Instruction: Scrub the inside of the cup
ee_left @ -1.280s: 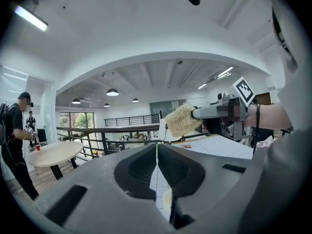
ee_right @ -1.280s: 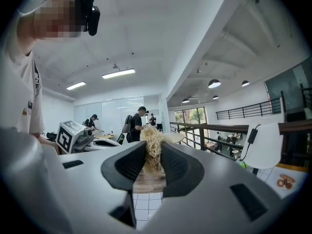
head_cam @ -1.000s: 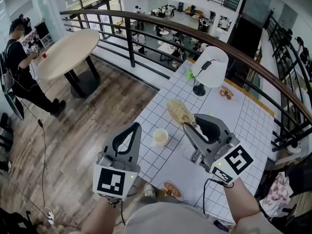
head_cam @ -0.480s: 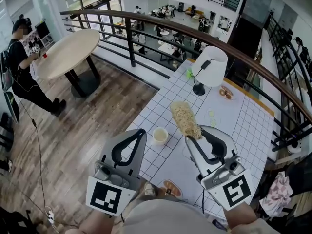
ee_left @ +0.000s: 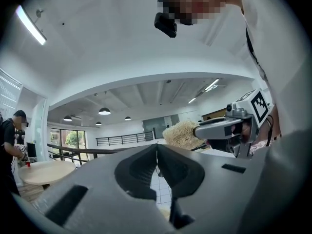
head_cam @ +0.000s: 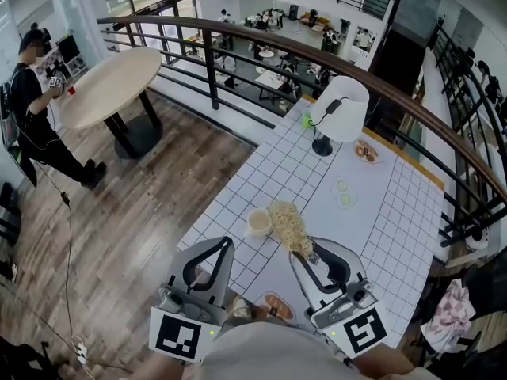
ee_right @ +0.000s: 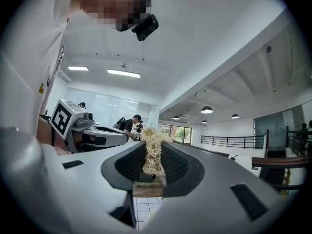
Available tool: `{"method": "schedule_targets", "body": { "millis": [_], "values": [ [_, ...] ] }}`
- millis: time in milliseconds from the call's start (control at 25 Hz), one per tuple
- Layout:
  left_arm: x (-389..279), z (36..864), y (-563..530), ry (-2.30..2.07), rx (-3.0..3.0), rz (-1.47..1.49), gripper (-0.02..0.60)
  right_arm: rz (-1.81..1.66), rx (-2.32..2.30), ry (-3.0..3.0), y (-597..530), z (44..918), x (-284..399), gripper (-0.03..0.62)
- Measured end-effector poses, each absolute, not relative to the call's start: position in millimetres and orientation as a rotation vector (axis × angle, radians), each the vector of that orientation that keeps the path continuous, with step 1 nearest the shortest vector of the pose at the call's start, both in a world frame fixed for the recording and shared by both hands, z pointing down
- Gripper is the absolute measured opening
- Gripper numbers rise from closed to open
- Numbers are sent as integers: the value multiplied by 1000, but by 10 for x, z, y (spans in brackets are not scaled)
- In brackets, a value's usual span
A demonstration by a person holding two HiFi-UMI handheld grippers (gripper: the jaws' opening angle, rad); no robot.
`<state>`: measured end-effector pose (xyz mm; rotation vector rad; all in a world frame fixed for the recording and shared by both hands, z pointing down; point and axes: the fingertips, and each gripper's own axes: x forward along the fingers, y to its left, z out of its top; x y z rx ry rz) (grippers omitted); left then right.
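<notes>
Cream cup (head_cam: 260, 222) stands beside the brush (head_cam: 287, 224) that right gripper (head_cam: 303, 250) fingers clamp; left gripper (head_cam: 227, 243) fingers closed.

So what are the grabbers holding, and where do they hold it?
The right gripper pinches the brush by its wooden handle. The left gripper holds nothing.

A white tiled table (head_cam: 380, 212) meets dark railing (head_cam: 211, 66) above wooden floor (head_cam: 150, 200).
</notes>
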<state>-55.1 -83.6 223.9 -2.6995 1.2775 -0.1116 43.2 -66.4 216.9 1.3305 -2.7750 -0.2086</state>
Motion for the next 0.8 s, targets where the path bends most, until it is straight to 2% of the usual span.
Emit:
{"method": "schedule_targets", "body": {
  "millis": [800],
  "values": [
    [-493,2380,-842,1287,-2754,-170,15,-155,1296,-2765,-778,2225,422,97]
  ]
}}
